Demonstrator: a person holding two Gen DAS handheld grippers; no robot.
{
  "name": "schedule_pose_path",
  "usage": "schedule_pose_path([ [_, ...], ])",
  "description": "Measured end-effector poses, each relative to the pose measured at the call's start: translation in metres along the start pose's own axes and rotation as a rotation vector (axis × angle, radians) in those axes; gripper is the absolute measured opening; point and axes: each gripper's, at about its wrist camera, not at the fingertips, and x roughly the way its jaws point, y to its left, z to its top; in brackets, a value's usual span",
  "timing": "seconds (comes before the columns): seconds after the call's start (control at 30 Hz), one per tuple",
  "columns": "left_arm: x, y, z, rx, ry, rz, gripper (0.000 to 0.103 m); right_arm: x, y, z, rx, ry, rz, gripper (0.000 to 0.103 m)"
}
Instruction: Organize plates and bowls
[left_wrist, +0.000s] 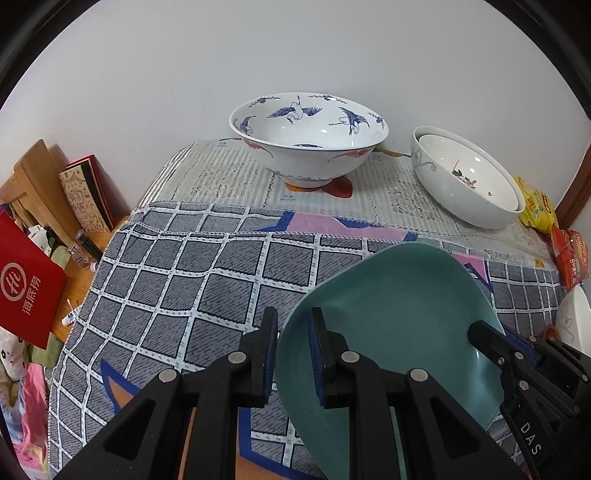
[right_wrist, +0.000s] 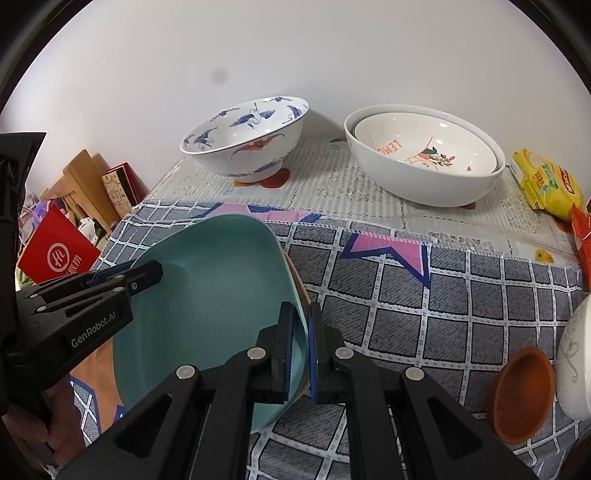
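A teal plate (left_wrist: 399, 325) is held tilted over the checked cloth (left_wrist: 184, 280). My left gripper (left_wrist: 293, 354) is shut on its left rim, one finger under and one over. My right gripper (right_wrist: 301, 354) is shut on the right rim of the same teal plate (right_wrist: 214, 302). The right gripper shows in the left wrist view (left_wrist: 517, 354); the left one shows in the right wrist view (right_wrist: 122, 277). A crane-patterned bowl (left_wrist: 308, 136) stands at the back. Two nested white bowls (right_wrist: 424, 158) stand back right.
A small brown dish (right_wrist: 524, 395) and a white bowl's edge (right_wrist: 576, 354) lie at the right. Snack packets (right_wrist: 546, 184) sit at the far right edge. A red bag (left_wrist: 26, 284), books and wooden boards (left_wrist: 40, 173) crowd the left beside the table.
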Motion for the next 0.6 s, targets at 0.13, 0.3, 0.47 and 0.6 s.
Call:
schedule_pose_path([
  [0.13, 0.0029, 0.0009, 0.0009, -0.004, 0.000, 0.001, 0.017, 0.0063, 0.0010, 0.0004, -0.015, 0.010, -0.008, 0.009],
  [0.3, 0.0058, 0.0008, 0.0002, -0.001, 0.008, -0.002, 0.017, 0.0080, 0.0031, 0.0004, -0.038, 0.007, -0.024, 0.010],
  [0.47, 0.0070, 0.0019, -0.0013, -0.003, 0.011, -0.012, 0.017, 0.0075, 0.0057, -0.0017, -0.071, 0.004, -0.039, 0.013],
  [0.6, 0.0061, 0.0020, -0.0013, -0.001, 0.008, -0.003, 0.017, 0.0060, 0.0083, -0.0043, -0.096, 0.000, -0.055, 0.014],
])
